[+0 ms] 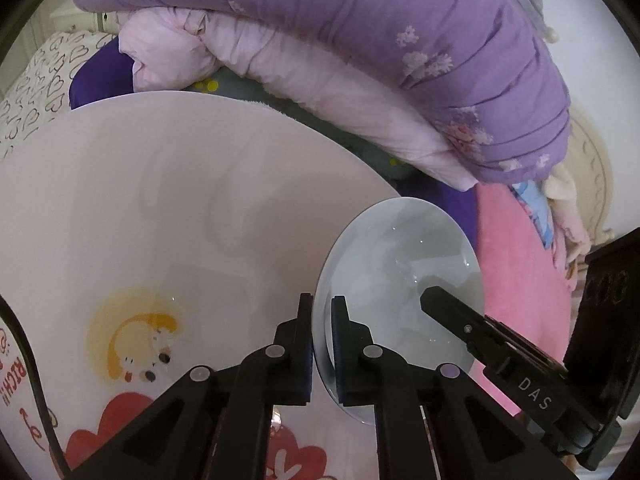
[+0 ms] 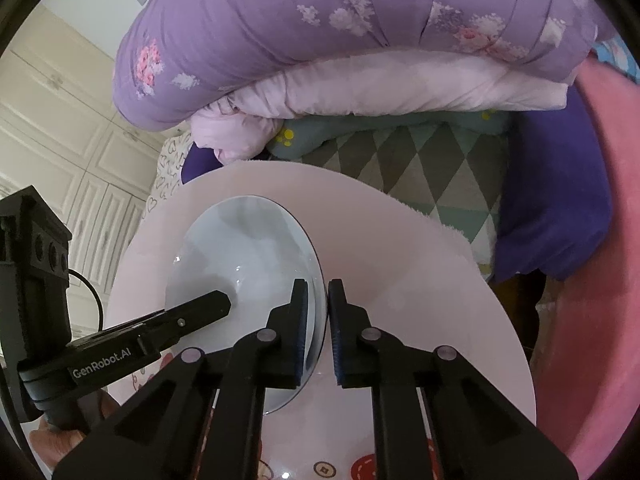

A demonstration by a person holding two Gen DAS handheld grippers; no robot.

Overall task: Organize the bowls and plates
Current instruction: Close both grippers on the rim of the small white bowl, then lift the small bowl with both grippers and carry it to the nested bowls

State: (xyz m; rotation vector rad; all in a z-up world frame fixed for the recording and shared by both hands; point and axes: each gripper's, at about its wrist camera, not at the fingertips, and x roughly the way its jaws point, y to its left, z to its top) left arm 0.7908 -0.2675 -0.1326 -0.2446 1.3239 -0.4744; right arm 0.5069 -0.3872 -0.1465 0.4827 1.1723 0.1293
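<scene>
A pale blue plate [image 1: 400,276] is held between both grippers above a round white table [image 1: 160,208] with cartoon prints. My left gripper [image 1: 322,344] is shut on the plate's left rim. My right gripper [image 2: 318,332] is shut on the plate's right rim; the plate [image 2: 248,264] fills the left middle of the right wrist view. The right gripper's finger [image 1: 444,304] reaches over the plate in the left wrist view, and the left gripper's finger [image 2: 200,308] shows in the right wrist view. The plate looks tilted and empty.
A folded purple quilt [image 2: 340,32] and a pink quilt [image 1: 304,76] are piled behind the table [image 2: 420,280]. A pink blanket [image 2: 600,280] lies to the right, a dark purple cushion [image 2: 552,208] beside it. White cabinets [image 2: 60,140] stand at left.
</scene>
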